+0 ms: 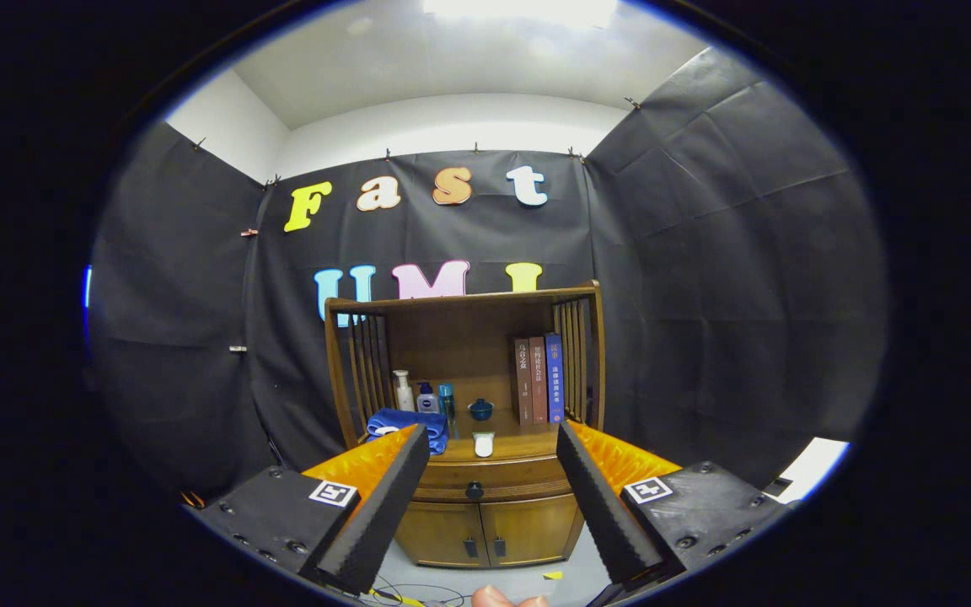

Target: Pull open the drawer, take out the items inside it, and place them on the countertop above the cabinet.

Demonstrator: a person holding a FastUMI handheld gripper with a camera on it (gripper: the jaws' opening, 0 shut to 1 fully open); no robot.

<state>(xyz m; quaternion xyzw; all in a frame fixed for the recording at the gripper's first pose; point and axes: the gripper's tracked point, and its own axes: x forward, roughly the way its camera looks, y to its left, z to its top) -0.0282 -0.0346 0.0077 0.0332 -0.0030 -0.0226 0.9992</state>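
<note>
Tongs (492, 455) stand spread wide, nothing between the two fingers (380, 506), which angle inward toward each other and point level at a wooden cabinet (485, 421) well ahead. Framed in the gap between them at 12 o'clock is the drawer (485, 482), closed, with a dark round knob (474, 490) at its middle; the tongs are well apart from it and touch nothing. Below the drawer sit two shut cabinet doors (485, 533) with small dark handles. Just above the drawer lies the surface (519, 445) of the cabinet, where a small white object (483, 443) rests near the front edge, straight over the knob. Toward 11 o'clock from the knob a blue cloth (397, 423) is bunched on the surface, partly hidden behind the left fingertip. Farther back stand a white pump bottle (403, 391), a smaller bottle with a blue label (426, 398) and a slim teal bottle (447, 400), then a little dark blue lidded pot (480, 410) at the centre. At 1 o'clock three upright books (538, 379) lean by the slatted right side of the cabinet's hutch. A fingertip of the person's hand (498, 598) shows at 6 o'clock, beneath the tongs, over a pale floor (528, 577) with thin cables (410, 594) lying on it.
</note>
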